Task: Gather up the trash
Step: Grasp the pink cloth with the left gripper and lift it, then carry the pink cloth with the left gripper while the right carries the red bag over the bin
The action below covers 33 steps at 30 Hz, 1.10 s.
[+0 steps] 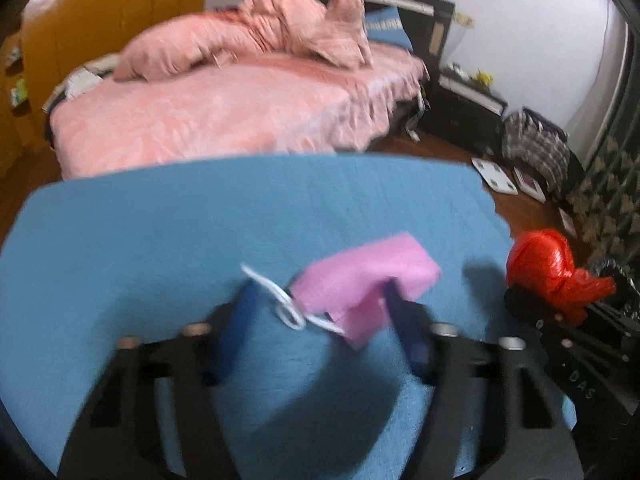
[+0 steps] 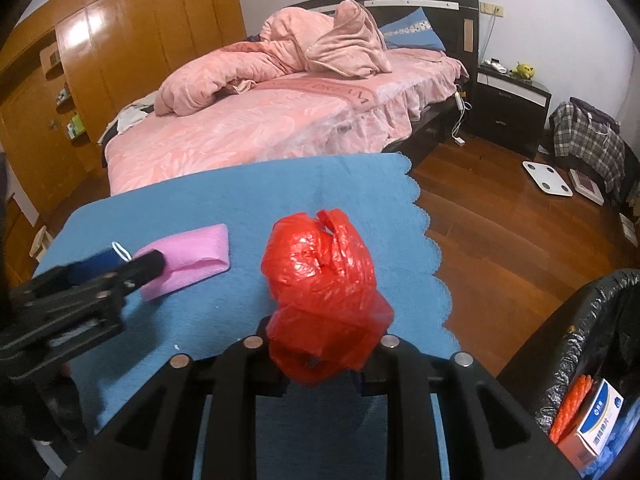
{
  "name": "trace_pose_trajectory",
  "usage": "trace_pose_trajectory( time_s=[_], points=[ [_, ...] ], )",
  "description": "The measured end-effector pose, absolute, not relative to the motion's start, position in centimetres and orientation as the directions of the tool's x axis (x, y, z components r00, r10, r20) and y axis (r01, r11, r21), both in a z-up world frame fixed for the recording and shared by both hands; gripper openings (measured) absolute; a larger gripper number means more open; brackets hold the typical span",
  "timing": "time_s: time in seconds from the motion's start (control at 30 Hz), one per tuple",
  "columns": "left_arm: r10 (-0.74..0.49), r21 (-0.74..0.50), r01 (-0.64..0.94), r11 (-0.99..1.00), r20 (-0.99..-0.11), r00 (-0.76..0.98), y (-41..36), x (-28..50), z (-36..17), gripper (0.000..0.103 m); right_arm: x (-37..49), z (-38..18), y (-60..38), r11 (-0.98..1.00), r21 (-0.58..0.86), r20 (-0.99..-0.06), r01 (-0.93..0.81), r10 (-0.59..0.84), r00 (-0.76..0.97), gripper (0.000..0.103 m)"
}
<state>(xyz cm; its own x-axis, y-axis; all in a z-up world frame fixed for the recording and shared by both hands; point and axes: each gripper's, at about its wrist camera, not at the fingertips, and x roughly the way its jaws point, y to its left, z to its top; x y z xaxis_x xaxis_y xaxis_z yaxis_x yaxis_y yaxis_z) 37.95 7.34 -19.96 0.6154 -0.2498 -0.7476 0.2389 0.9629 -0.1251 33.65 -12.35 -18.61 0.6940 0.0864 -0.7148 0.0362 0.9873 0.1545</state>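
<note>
A pink face mask (image 1: 360,284) with white ear loops lies on the blue cloth (image 1: 200,232). My left gripper (image 1: 320,304) is open around it, blue fingers on either side; the mask's right part rests against the right finger. The mask (image 2: 192,260) and left gripper (image 2: 128,264) also show in the right wrist view. My right gripper (image 2: 324,344) is shut on a crumpled red plastic bag (image 2: 320,276), held above the cloth; its fingertips are hidden by the bag. The bag (image 1: 548,272) shows at the right of the left wrist view.
A bin lined with a black bag (image 2: 580,344) stands at the lower right, holding a box (image 2: 596,428) and orange items. Beyond the cloth is a pink bed (image 2: 260,128). A nightstand (image 2: 508,108), a white scale (image 2: 548,180) and clothes (image 2: 588,140) sit on the wooden floor.
</note>
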Motion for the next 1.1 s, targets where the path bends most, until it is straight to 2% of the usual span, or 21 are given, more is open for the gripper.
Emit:
trace_pose_trajectory(
  time_s=[0.07,0.1,0.17,0.4,0.8,1.1],
  points=[
    [-0.257,-0.127,0.249,0.960,-0.751,0.609,7.3,38.1,-20.2,0.030,33.6,-18.7,-12.4,0.988,0.150,-0.716,0.035,0.084,0.693,0.022],
    [-0.267,-0.131,0.260,0.957,-0.753,0.602,7.2,38.2,-20.3,0.011,33.7,-18.7,-12.3,0.989,0.145,-0.718,0.034,0.081,0.692,0.022],
    [-0.259,-0.121,0.259,0.958,-0.752,0.606,7.0,38.1,-20.4,0.008,33.5,-18.8,-12.2,0.990,0.138,-0.719,0.035,0.076,0.690,0.022],
    [-0.222,-0.079,0.235,0.969,-0.702,0.677,7.9,35.5,-18.8,0.007,32.9,-18.5,-11.9,0.988,0.150,-0.704,0.028,0.087,0.705,0.022],
    [-0.112,-0.061,0.096,0.993,-0.678,0.726,12.4,27.7,-17.0,0.007,29.6,-17.7,-8.0,0.982,0.171,-0.695,-0.081,0.178,0.696,0.022],
    [-0.072,-0.081,0.024,0.996,-0.660,0.748,14.9,23.2,-16.1,0.007,26.8,-17.0,-6.5,0.981,0.153,-0.688,-0.123,0.195,0.699,0.022]
  ],
)
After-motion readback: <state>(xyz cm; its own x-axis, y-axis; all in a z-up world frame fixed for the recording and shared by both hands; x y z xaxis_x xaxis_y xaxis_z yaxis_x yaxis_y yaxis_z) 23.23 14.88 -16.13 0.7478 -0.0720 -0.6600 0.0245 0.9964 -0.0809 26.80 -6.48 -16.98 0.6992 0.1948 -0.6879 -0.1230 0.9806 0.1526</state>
